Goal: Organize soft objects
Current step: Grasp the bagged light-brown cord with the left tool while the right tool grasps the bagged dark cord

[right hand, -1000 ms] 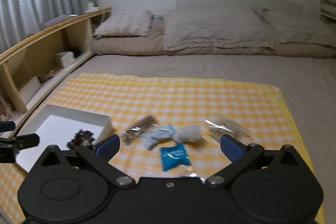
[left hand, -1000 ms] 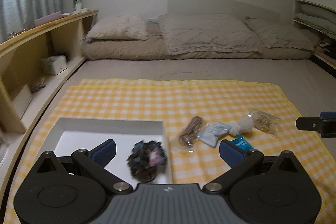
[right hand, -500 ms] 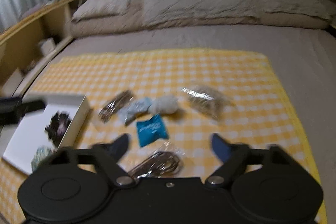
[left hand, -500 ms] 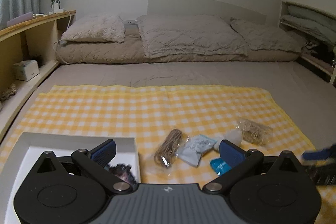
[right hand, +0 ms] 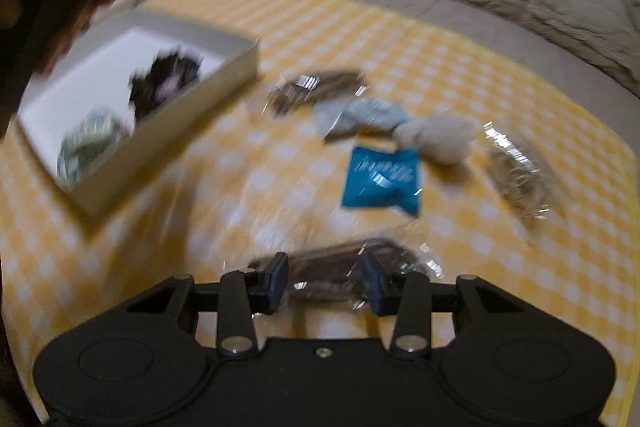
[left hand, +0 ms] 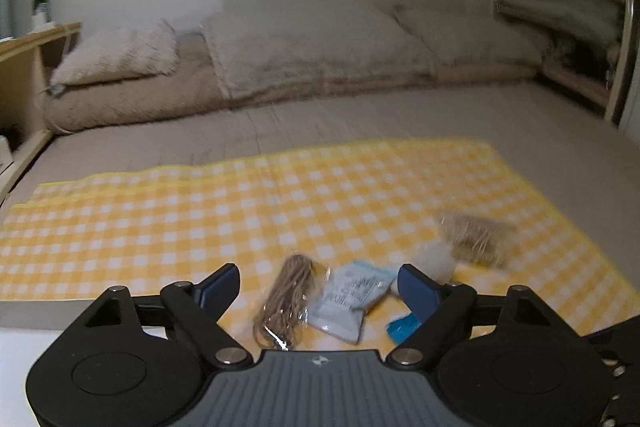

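On the yellow checked cloth (left hand: pixel 200 211) lie several small bags. My left gripper (left hand: pixel 318 287) hangs above a bag of brown cord (left hand: pixel 286 291) and a pale grey packet (left hand: pixel 352 299); its jaws are closing, well apart, with nothing pressed. My right gripper (right hand: pixel 325 279) points steeply down, its jaws closing on either side of a clear bag of dark cord (right hand: pixel 340 267) that lies on the cloth between the fingers. Farther off lie a blue packet (right hand: pixel 380 179), a white fluffy ball (right hand: pixel 436 139) and a bag of rubber bands (right hand: pixel 516 179).
A white box (right hand: pixel 236 67) stands on the cloth's left, holding a dark frilly thing (right hand: pixel 164 83) and a green-white thing (right hand: pixel 92 139). Pillows (left hand: pixel 120 55) line the bed's far end. A wooden shelf (left hand: pixel 24 51) with a green bottle (left hand: pixel 40 3) runs along the left.
The left gripper swung right, from over the box to over the bags, and its jaws narrowed. The right gripper dropped and tipped down over the dark cord bag, its jaws narrowing around it.
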Available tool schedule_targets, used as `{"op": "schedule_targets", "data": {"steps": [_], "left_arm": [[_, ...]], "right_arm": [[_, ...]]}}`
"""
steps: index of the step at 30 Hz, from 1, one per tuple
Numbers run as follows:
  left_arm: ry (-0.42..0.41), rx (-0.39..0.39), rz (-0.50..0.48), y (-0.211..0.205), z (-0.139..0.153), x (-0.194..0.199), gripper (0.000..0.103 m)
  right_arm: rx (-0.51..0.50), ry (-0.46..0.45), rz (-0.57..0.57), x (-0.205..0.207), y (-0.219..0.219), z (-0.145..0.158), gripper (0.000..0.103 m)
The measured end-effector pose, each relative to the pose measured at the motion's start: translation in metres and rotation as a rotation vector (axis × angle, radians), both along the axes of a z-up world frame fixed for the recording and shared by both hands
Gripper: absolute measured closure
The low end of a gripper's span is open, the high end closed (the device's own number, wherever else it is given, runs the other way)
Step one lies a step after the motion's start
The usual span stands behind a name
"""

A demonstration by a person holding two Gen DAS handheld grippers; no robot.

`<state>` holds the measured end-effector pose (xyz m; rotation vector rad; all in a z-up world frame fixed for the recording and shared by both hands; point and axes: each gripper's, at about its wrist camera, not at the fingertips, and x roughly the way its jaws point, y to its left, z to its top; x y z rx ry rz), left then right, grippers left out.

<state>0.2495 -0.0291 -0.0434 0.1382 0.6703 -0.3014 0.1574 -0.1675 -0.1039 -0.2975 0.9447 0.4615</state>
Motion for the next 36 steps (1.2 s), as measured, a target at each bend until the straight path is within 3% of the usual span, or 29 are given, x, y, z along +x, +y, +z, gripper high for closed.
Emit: {"op": "schedule_targets", "data": {"steps": [5,13,16,18,22,24,27,31,36], "left_arm": [[0.083,0.132,-0.040,-0.010,-0.037,0.026,0.031],[0.160,0.257,-0.050,-0.007,-0.075,0.050,0.036],[0.199,0.273,-0.045,-0.003,-0.082,0.060,0.050],[0.243,0.273,-0.050,-0.002,-0.087,0.062,0.064],[0.311,0.245,-0.081,-0.001,-0.093,0.061,0.071],[0.357,0.189,-0.104,0.002,-0.093,0.059,0.072],[0.407,0.136,-0.151,-0.001,-0.092,0.053,0.072],[0.400,0.110,-0.179,-0.006,-0.087,0.047,0.072],[0.247,0.112,-0.116,-0.005,-0.072,0.051,0.069]], "right_arm": [[-0.078,0.046,0.037,0.002,0.001,-0.020,0.061],[-0.134,0.065,-0.056,0.011,-0.029,-0.013,0.061],[-0.146,0.060,-0.103,0.013,-0.043,-0.009,0.061],[-0.116,0.048,-0.146,0.013,-0.052,-0.003,0.061],[0.001,-0.014,-0.221,0.014,-0.060,0.011,0.066],[0.062,-0.022,-0.235,0.018,-0.058,0.015,0.081],[0.121,-0.007,-0.213,0.024,-0.044,0.014,0.091],[0.144,0.030,-0.143,0.026,-0.018,0.004,0.092],[0.083,0.116,-0.068,0.021,0.003,-0.019,0.092]]}}
